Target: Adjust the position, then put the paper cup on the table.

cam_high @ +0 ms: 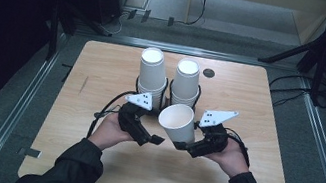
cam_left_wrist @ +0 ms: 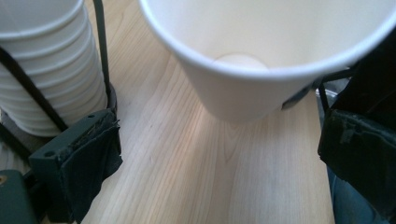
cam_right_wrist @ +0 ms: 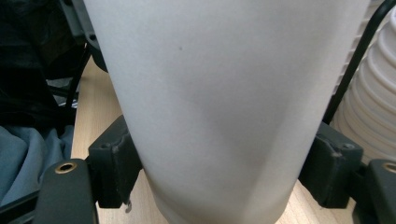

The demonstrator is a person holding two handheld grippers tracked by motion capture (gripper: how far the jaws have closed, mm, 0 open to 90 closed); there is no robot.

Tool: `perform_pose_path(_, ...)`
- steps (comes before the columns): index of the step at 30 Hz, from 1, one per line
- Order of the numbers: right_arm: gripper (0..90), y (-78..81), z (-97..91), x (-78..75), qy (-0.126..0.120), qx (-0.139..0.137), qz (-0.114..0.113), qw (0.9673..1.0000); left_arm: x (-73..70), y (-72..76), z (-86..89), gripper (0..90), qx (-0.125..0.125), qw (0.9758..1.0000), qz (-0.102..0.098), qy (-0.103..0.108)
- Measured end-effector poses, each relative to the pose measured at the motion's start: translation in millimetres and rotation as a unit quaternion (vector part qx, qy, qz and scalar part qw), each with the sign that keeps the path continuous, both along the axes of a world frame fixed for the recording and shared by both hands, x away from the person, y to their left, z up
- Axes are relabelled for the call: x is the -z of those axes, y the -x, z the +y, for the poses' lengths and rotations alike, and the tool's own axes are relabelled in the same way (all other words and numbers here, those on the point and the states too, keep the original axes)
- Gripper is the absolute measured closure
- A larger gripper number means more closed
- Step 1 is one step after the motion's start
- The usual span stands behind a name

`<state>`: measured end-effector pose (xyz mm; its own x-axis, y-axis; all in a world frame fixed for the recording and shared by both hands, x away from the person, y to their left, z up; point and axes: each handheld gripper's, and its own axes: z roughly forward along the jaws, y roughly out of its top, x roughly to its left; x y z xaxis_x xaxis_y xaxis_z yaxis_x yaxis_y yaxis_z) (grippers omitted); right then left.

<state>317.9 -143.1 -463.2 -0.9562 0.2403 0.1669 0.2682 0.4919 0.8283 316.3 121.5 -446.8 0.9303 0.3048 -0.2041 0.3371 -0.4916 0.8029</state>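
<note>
One paper cup (cam_high: 177, 122) clamped in right hand-held gripper (cam_high: 185, 145), tilted, mouth up-left; left hand-held gripper (cam_high: 155, 140) wide.

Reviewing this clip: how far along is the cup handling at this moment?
Done: a single paper cup is out of the two stacks in the wire holder and clear of them. In hand: the right gripper clamps that cup's lower wall, both pads pressing its sides, cup tilted, mouth open towards the left gripper, whose jaws stand open, empty. Left: the cup is not yet set down on the table.
</note>
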Motion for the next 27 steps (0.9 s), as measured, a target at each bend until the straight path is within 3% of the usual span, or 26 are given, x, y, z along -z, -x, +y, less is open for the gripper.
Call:
perform_pose_path(4, 23.6, 0.2, 2.1, 0.2, 0.001, -0.002, 0.000, 1.0000, -1.0, -1.1, -2.5, 0.0, 0.001, 0.9999, 0.003, 0.016)
perform_pose_path(9, 23.6, 1.2, 5.3, 1.1, -0.001, -0.006, 0.001, 1.0000, -2.5, -0.3, -8.3, 0.0, -0.009, 0.9991, -0.013, 0.040)
perform_pose_path(21, 23.6, 2.5, 16.5, 4.9, -0.010, -0.022, 0.013, 0.9996, -4.0, -1.4, -15.9, 0.0, -0.006, 0.9951, 0.014, 0.097)
perform_pose_path(23, 23.6, 2.9, 18.9, 5.6, -0.007, -0.026, 0.011, 0.9996, -5.2, 1.7, -14.9, 4.8, 0.001, 0.9935, 0.002, 0.114)
perform_pose_path(27, 23.9, 4.4, 20.8, 5.0, -0.003, -0.030, 0.011, 0.9995, -5.8, 5.3, -14.6, 12.6, -0.002, 0.9937, -0.013, 0.111)
